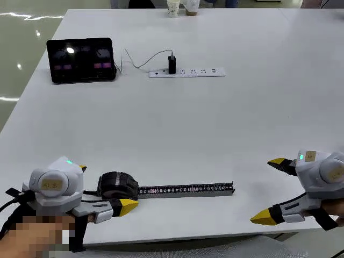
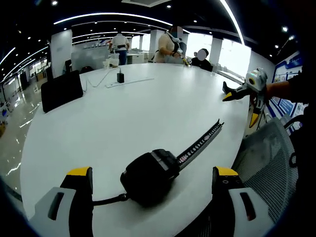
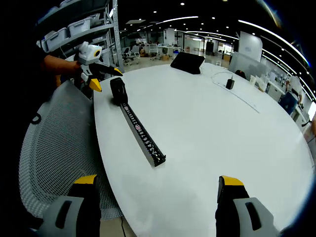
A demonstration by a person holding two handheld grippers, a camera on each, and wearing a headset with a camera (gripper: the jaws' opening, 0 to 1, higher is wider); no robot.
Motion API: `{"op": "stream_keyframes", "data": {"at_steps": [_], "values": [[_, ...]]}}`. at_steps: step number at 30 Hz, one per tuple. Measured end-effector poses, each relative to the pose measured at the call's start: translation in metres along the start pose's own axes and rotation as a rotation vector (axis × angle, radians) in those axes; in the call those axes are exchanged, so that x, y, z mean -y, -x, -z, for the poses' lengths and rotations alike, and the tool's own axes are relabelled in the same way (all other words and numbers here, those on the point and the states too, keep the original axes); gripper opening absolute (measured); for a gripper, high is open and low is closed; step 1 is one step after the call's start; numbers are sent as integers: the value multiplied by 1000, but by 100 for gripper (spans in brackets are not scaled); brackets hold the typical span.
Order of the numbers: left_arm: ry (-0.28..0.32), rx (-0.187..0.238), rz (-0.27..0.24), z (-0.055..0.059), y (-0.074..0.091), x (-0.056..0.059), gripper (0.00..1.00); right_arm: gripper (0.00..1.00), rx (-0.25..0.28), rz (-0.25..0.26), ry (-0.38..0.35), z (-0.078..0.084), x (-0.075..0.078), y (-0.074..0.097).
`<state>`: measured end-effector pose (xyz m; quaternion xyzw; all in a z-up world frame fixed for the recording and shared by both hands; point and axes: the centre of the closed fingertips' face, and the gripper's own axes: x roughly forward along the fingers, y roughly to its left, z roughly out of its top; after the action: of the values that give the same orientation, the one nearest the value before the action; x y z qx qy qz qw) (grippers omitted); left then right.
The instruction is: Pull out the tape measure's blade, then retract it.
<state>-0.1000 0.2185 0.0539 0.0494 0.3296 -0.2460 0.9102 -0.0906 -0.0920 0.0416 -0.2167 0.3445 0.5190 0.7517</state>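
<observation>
A black tape measure case (image 1: 117, 185) lies near the table's front edge, and its blade (image 1: 188, 189) is drawn out flat to the right, ending in a hook. My left gripper (image 1: 106, 187) is open, a yellow-tipped jaw standing on each side of the case without touching it. In the left gripper view the case (image 2: 148, 175) sits between the jaws of that gripper (image 2: 152, 173), with the blade (image 2: 200, 143) running away. My right gripper (image 1: 269, 189) is open and holds nothing, a short way right of the blade's end. In the right gripper view the blade (image 3: 140, 131) stops ahead of the right gripper (image 3: 158, 180).
A dark tablet (image 1: 81, 59) stands at the back left. A white power strip (image 1: 186, 72) with a black plug and cable lies beside it. Paper cups (image 1: 173, 8) stand at the far edge. A mesh chair (image 3: 54, 148) is below the front edge. People stand beyond the table.
</observation>
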Motion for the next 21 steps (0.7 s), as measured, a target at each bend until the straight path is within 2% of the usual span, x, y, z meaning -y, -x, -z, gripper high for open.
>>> {"op": "stream_keyframes", "data": {"at_steps": [5,7,10,13,15,18,21], "values": [[26,3,-24,-4,-5,0,98,99,-3,-8,21,-5,7,-4],[44,11,-48,-5,-8,-1,98,99,-16,-6,45,-5,9,-7],[73,23,-74,-8,-12,-2,98,99,-36,-22,76,-6,4,-13],[102,32,-111,-10,-15,-6,97,99,-56,-44,117,-6,4,-18],[88,56,-162,-13,-14,-13,99,99,-75,-61,139,-6,3,-21],[83,62,-187,-16,-13,-13,99,99,-93,-80,171,-8,4,-27],[111,74,-181,-17,-15,-10,99,99,-99,-98,192,-11,4,-33]]}}
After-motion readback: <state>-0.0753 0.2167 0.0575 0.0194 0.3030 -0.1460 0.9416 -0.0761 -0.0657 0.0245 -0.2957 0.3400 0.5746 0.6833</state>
